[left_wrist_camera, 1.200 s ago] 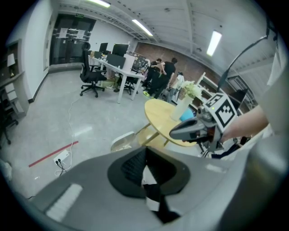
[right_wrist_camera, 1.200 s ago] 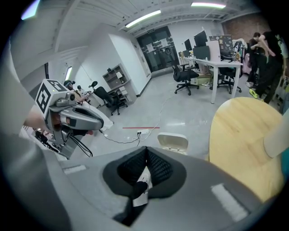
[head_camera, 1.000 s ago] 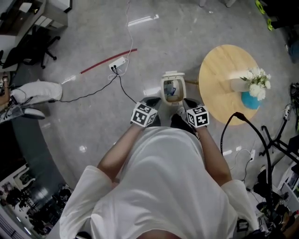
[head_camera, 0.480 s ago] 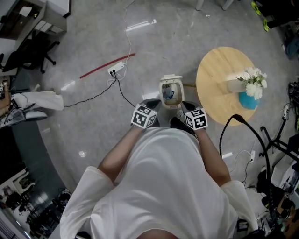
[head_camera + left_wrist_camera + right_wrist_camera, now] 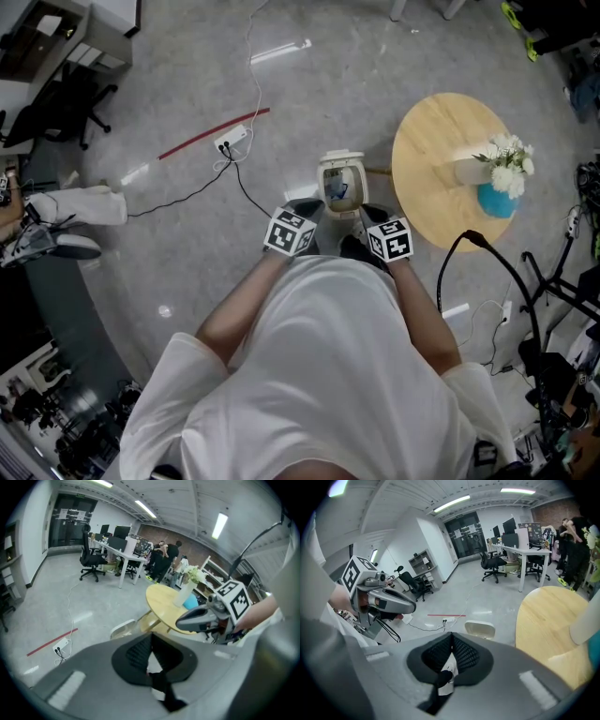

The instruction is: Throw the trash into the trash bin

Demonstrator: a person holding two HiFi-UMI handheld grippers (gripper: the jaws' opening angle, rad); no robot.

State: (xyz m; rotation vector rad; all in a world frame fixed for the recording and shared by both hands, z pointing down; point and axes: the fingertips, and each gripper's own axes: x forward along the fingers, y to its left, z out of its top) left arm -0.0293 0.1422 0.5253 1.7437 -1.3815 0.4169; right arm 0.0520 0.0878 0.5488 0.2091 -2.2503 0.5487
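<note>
A small white trash bin (image 5: 339, 183) stands on the grey floor just ahead of me, with something blue showing in its top opening. My left gripper (image 5: 305, 211) hovers at the bin's near left and my right gripper (image 5: 366, 223) at its near right. In the left gripper view the left gripper (image 5: 150, 637) has its pads together, and the bin (image 5: 123, 629) lies just beyond them. The right gripper (image 5: 452, 637) is likewise shut, with the bin (image 5: 480, 629) past its tips. A small white patch shows low behind each pair of pads; I cannot tell what it is.
A round wooden table (image 5: 441, 159) stands right of the bin, bearing a blue vase of white flowers (image 5: 506, 178). A power strip (image 5: 232, 141) with cables and a red strip (image 5: 214, 131) lie on the floor to the far left. A black cable (image 5: 487, 246) arcs at my right.
The head view has drifted slightly, so the bin and table sit a little more to the left. A white-clad leg at the left edge has shifted. Both grippers have stayed in place.
</note>
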